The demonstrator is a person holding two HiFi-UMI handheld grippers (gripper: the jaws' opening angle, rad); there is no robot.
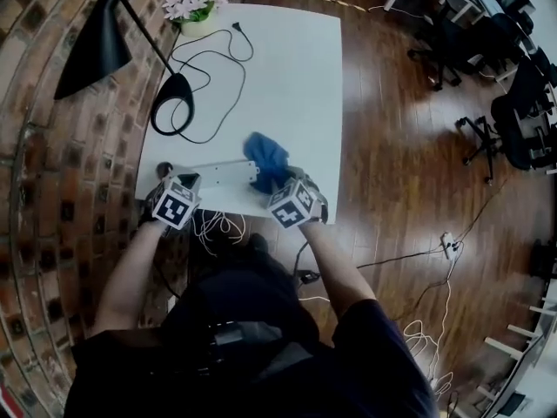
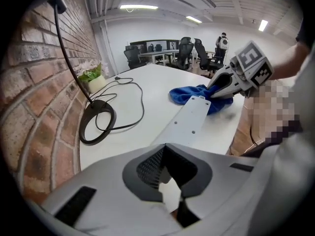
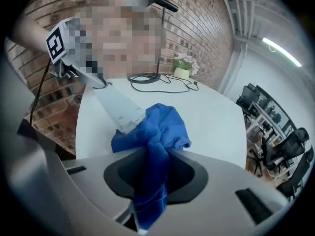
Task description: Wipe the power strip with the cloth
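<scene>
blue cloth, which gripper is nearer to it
Right. The right gripper is shut on the blue cloth; the left gripper holds the far end of the power strip.

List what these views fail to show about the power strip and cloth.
Power strip sockets: none visible; left gripper view shows only a screw-holed face, head view too small.
Strip's near end: left gripper view, behind the left gripper's body.
Strip's cord: head view, not traceable past the left gripper.
Cloth, held end: right gripper view, sunk between the right gripper's jaws, cut by the bottom edge.
</scene>
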